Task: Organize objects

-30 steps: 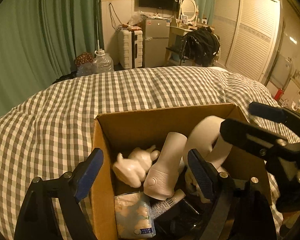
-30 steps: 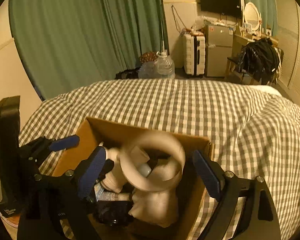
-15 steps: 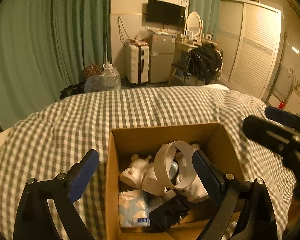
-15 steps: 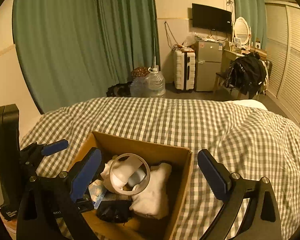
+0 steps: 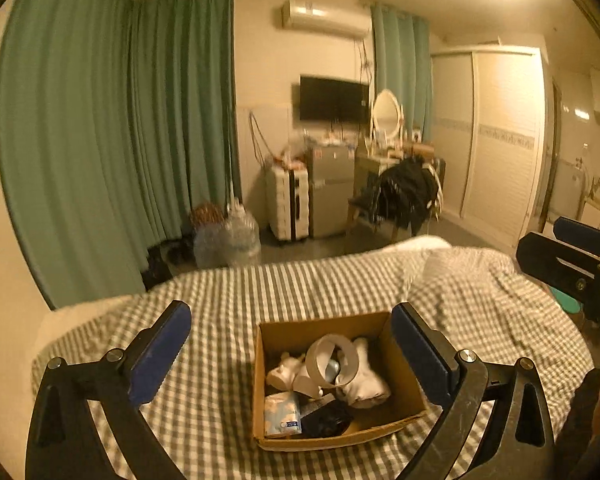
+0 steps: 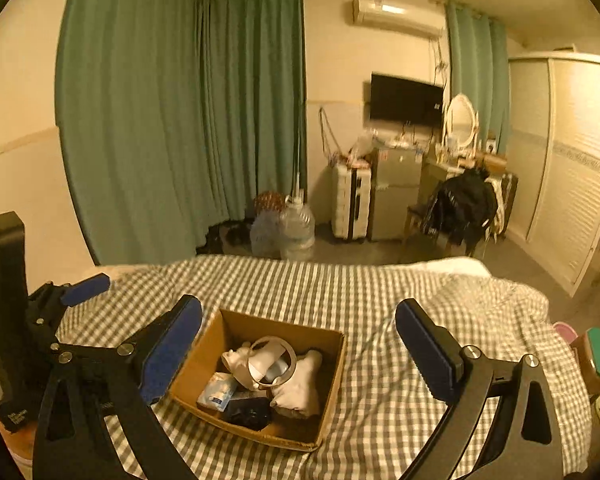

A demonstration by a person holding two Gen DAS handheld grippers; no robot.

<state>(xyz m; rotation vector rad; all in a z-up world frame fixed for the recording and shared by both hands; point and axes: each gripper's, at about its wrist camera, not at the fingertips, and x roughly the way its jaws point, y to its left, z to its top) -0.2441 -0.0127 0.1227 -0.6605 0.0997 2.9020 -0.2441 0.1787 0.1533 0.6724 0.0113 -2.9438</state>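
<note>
Left gripper (image 5: 290, 354): we hold its jaws spread wide, carrying nothing.
Right gripper (image 6: 300, 350): likewise wide apart and empty.
Box (image 5: 373, 430): sits below and between our fingers on the bed (image 5: 220, 300).
Objects: packed together inside the box, seemingly already tidied.

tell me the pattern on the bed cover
Grey and white checks on the bed cover, clearest in the right wrist view.

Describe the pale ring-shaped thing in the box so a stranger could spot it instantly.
On the grey-and-white checked bedspread sits an open brown cardboard box. Near its middle, among white soft lumps, a pale hoop-shaped band stands on edge. It is the only item in the box that you can see straight through; the light-blue printed packet lies flat.
</note>
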